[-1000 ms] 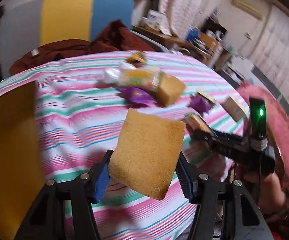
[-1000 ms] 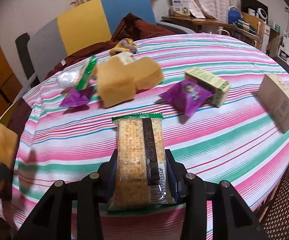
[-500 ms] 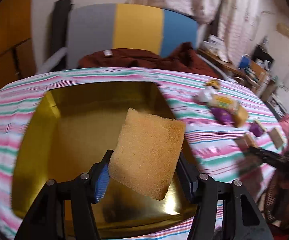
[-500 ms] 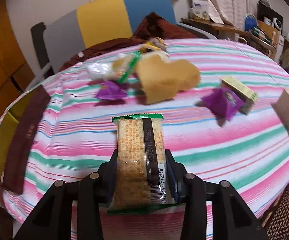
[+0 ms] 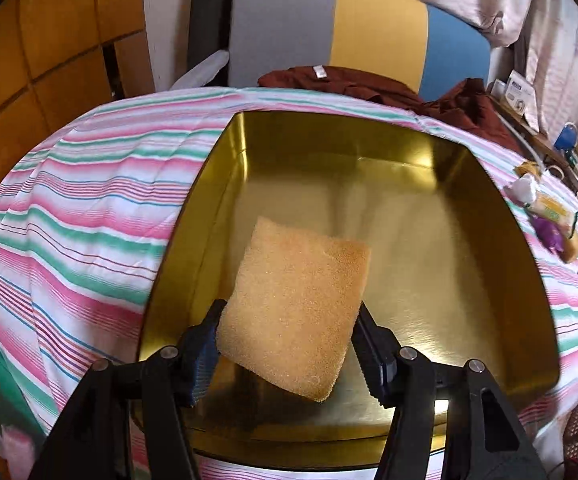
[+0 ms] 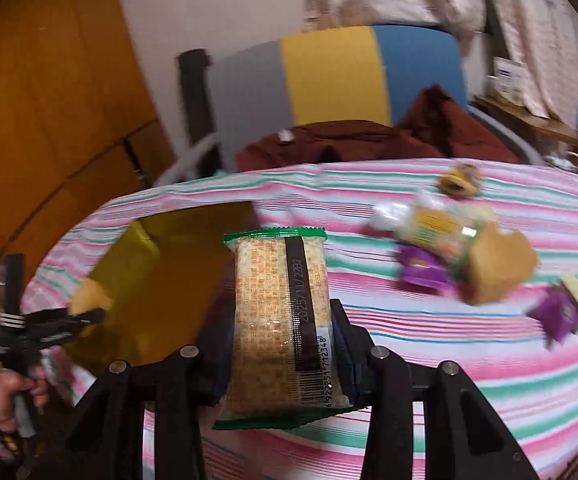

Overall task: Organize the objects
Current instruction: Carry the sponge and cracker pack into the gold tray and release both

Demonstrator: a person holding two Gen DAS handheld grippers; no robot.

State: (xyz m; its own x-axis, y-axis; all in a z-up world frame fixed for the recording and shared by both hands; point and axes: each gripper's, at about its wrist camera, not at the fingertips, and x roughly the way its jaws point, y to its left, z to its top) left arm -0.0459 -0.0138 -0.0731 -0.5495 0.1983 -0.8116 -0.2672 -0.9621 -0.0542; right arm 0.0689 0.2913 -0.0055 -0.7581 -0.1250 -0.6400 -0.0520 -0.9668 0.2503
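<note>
My left gripper (image 5: 287,340) is shut on an orange sponge (image 5: 295,310) and holds it above the floor of an open gold tin box (image 5: 429,240). My right gripper (image 6: 279,340) is shut on a cracker packet (image 6: 281,320) with green edges, held above the striped table near the tin's right side (image 6: 161,280). In the right wrist view the left gripper (image 6: 77,314) with its sponge tip shows at the tin's near left edge. Loose snacks lie on the table: a second sponge (image 6: 497,268), a purple packet (image 6: 421,272), another purple packet (image 6: 561,312).
A striped cloth (image 5: 89,216) covers the round table. A clear cracker bag (image 6: 429,224) and a small yellow wrapper (image 6: 459,180) lie at the far right. A grey, yellow and blue chair (image 5: 349,36) with a maroon garment (image 5: 369,84) stands behind the table.
Both grippers swung left, holding their loads. The left one came over the gold tin with the sponge. The right one now faces the tin, with the snack pile shifted to its right.
</note>
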